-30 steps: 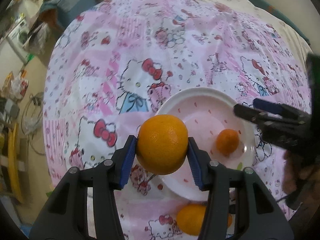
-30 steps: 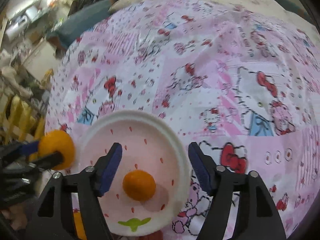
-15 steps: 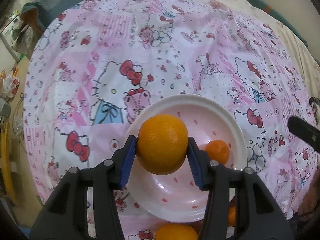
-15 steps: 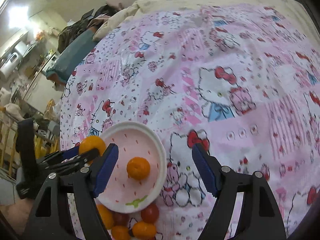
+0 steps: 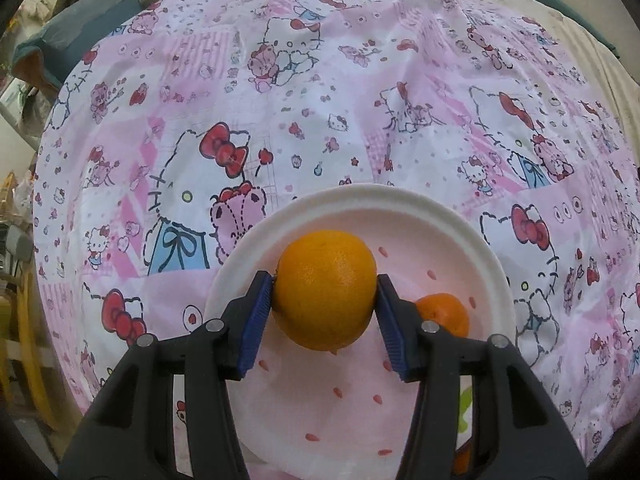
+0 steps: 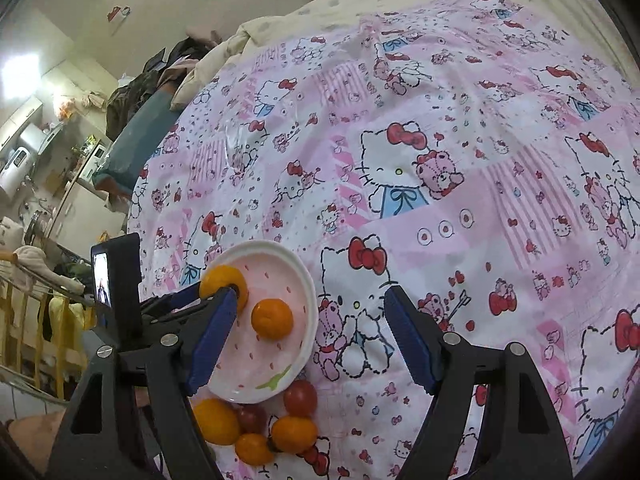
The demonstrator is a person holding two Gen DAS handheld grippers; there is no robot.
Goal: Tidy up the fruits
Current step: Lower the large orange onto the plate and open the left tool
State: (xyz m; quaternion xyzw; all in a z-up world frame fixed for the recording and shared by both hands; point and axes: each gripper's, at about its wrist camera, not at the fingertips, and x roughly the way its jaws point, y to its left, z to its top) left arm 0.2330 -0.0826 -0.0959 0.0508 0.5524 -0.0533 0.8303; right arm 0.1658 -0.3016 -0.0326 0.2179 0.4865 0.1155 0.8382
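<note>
The left gripper [image 5: 325, 312] clamps a large orange [image 5: 325, 290] between its blue pads, held over the near-left part of the white plate [image 5: 460, 224]; whether the fruit touches the plate is hard to tell. The jaws have just been easing slightly wider with the orange between them. A smaller orange [image 6: 272, 319] lies on the plate, just right of the held one. The right gripper [image 6: 306, 338] stands open and empty, right of the plate above the patterned bedspread [image 6: 440, 160]. A cluster of oranges and tomatoes [image 6: 260, 424] sits just in front of the plate.
</note>
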